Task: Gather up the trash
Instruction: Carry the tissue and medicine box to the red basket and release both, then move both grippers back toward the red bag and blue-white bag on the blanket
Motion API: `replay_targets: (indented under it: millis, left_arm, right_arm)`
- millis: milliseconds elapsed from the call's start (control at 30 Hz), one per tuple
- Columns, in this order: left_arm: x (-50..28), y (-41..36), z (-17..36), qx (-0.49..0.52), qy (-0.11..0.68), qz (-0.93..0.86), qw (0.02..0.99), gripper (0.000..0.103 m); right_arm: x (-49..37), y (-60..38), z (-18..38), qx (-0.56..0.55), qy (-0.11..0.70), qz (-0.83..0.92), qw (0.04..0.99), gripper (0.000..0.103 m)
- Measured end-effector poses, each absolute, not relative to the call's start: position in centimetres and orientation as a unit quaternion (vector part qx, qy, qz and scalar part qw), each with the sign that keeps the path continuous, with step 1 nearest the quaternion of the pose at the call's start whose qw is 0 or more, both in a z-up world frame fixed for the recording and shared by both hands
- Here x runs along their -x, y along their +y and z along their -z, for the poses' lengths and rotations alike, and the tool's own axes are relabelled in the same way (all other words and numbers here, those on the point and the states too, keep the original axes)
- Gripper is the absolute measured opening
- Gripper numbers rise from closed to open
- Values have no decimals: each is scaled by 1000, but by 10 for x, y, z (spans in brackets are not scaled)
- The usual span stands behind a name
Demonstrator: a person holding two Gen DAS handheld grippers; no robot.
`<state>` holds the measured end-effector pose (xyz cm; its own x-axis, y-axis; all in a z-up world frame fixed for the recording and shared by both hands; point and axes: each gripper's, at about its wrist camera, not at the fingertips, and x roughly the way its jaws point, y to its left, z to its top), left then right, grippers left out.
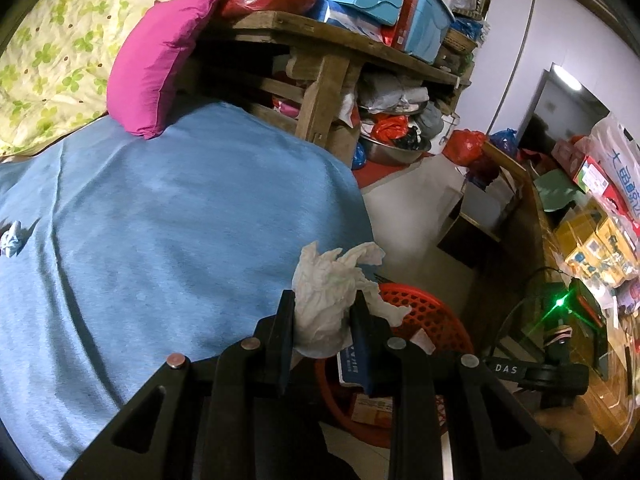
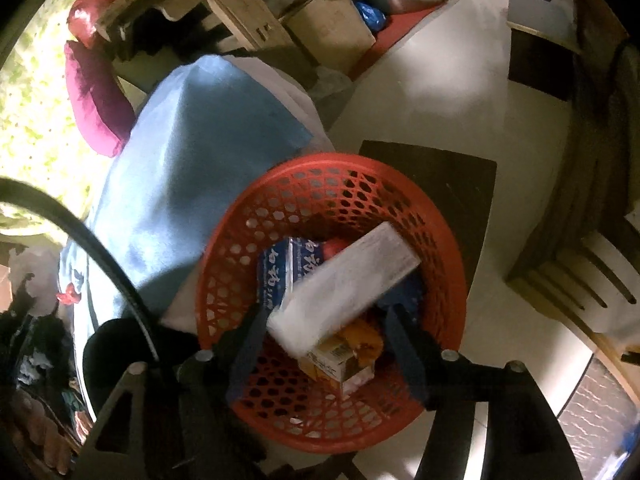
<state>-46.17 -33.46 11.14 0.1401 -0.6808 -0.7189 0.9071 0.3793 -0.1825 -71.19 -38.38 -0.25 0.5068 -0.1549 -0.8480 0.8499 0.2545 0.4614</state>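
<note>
White crumpled tissue [image 1: 328, 296] sits pinched between the fingers of the left hand-held gripper [image 1: 323, 320], held just past the bed's edge and above the near rim of the red basket [image 1: 432, 312]. The bed [image 1: 168, 216] is covered in a blue sheet, and another small wad [image 1: 12, 238] lies far over at its left edge, well apart from the gripper.

From the right wrist view, the right hand-held gripper [image 2: 324, 332] hangs over the basket [image 2: 320, 184] with its jaws spread wide. A white box [image 2: 344, 284] lies between them but blurred, and it looks loose rather than held; whether it is falling or resting on the cartons below I cannot tell.

The risk is in the release. The tissue is light and ragged, with a loose tail trailing toward the rim; let go this close to the edge, it could catch on the rim or drift onto the floor between bed and basket. It could also cling to a finger pad as the jaws part. Both grippers crowd the same opening, so a knock could tip the light basket.
</note>
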Motion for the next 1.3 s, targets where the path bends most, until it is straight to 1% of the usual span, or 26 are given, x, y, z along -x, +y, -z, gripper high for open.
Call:
replay_targets:
  millis: [267, 500, 833, 867, 933, 967, 1000, 1167, 1300]
  left_arm:
    - [481, -352, -107, -167, 377, 557, 721, 28]
    - [507, -375, -93, -195, 383, 577, 694, 28]
    - [536, -394, -72, -239, 394, 599, 655, 28]
    - [538, -395, -70, -241, 397, 602, 649, 30]
    - [542, -398, -66, -247, 408, 610, 633, 53]
    - [542, -399, -64, -250, 411, 609, 631, 79]
    - [542, -398, -64, -249, 410, 608, 633, 86]
    - [522, -389, -74, -224, 412, 603, 646, 86]
    - [486, -370, -92, -187, 406, 583, 678, 86]
  right_arm:
    - [717, -375, -36, -466, 312, 369, 741, 66]
    - [737, -372, -67, -445, 284, 388, 755, 67]
    - [759, -380, -78, -445, 263, 401, 756, 67]
    - [759, -381, -78, -445, 261, 402, 757, 67]
    - [759, -382, -78, -445, 260, 401, 757, 67]
    - [759, -382, -78, -445, 260, 400, 758, 67]
    - [758, -382, -78, -444, 259, 400, 759, 67]
    - [752, -383, -84, -439, 255, 396, 765, 67]
    - [738, -383, -89, -434, 257, 386, 772, 66]
